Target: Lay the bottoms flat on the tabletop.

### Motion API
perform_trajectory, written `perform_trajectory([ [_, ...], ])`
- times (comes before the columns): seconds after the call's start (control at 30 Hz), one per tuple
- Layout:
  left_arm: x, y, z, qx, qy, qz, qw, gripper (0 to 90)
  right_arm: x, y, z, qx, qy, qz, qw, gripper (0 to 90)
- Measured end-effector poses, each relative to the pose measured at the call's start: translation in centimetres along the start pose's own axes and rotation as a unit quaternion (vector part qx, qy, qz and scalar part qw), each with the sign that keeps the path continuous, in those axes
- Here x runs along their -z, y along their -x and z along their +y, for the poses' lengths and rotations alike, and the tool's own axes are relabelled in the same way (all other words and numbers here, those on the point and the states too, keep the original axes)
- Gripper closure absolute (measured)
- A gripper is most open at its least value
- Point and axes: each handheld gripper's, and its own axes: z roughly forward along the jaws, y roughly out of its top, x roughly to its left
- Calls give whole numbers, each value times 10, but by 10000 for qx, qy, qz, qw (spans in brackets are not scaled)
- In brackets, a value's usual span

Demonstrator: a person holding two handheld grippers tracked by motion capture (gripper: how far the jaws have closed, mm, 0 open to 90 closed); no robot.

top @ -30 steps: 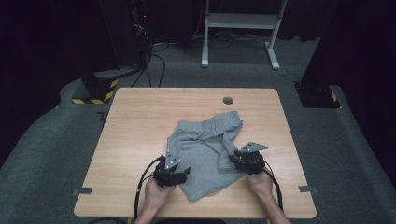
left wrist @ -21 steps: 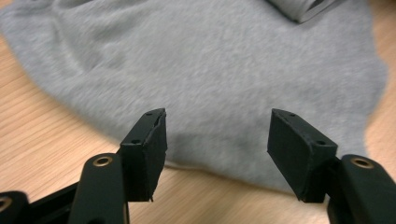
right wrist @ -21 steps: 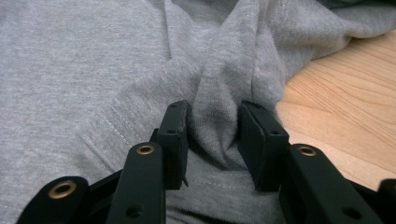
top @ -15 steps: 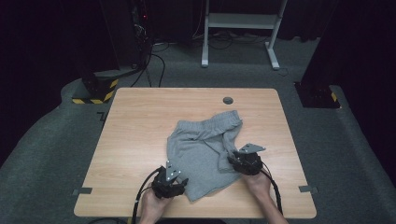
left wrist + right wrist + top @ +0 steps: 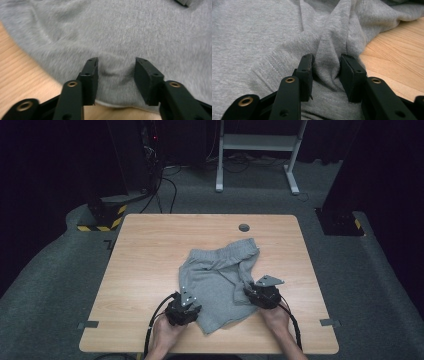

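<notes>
The grey shorts (image 5: 220, 285) lie on the table (image 5: 145, 260). The right tongs (image 5: 325, 67) pinch a fold; the left tongs (image 5: 116, 71), just closing around the hem, are not gripping yet, so the cloth may slip out.

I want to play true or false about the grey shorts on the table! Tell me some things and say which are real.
1. The grey shorts lie on a wooden table. True.
2. The shorts are folded into a neat square. False: they lie rumpled and spread out.
3. The right tool has a raised fold of cloth between its jaws. True.
4. The left tool is at the shorts' far edge. False: it is at the near edge.
5. A red cup stands on the table. False: none is there.
</notes>
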Motion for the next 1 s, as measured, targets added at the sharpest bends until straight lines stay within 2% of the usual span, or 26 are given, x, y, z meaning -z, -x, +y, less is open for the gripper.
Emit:
perform_trajectory([
  [0.1, 10, 5, -4, 120, 114, -16, 9999, 454, 0, -2, 0, 58, 15, -59, 10000, 626],
  [0.23, 3, 10, -7, 61, -140, 55, 9999, 430, -1, -2, -1, 57, 28, -52, 10000, 626],
  [0.3, -1, 6, -4, 176, -129, 30, 9998, 436, -1, -1, 0, 63, 37, -47, 10000, 627],
  [0.4, -8, -2, 3, 142, -167, -6, 9998, 444, -3, -3, 0, 151, 48, -111, 9998, 627],
  [0.5, -15, -13, 12, 121, -240, 10, 9996, 453, -6, -2, 4, 131, 43, -149, 9998, 626],
  [0.6, -23, -29, 21, 250, -328, 107, 9991, 454, -12, -1, 9, 78, 32, -189, 9998, 626],
  [0.67, -24, -34, 26, 389, -420, 177, 9982, 444, -16, 0, 12, 55, 36, -214, 9997, 626],
  [0.7, -21, -33, 27, 470, -352, 119, 9982, 430, -17, 0, 13, 56, 29, -242, 9997, 626],
  [0.77, -15, -26, 24, 458, -162, 1, 9988, 437, -18, -1, 13, 60, 32, -268, 9996, 626],
  [0.87, -16, -11, 16, 194, -294, -38, 9994, 429, -18, -1, 13, 64, 28, -279, 9996, 626],
  [0.93, -16, -8, 12, 198, -212, -35, 9996, 436, -17, -1, 13, 61, 24, -283, 9996, 626],
  [1.0, -15, -9, 12, 148, -201, -18, 9997, 483, -17, -2, 13, 81, 22, -303, 9995, 626],
])
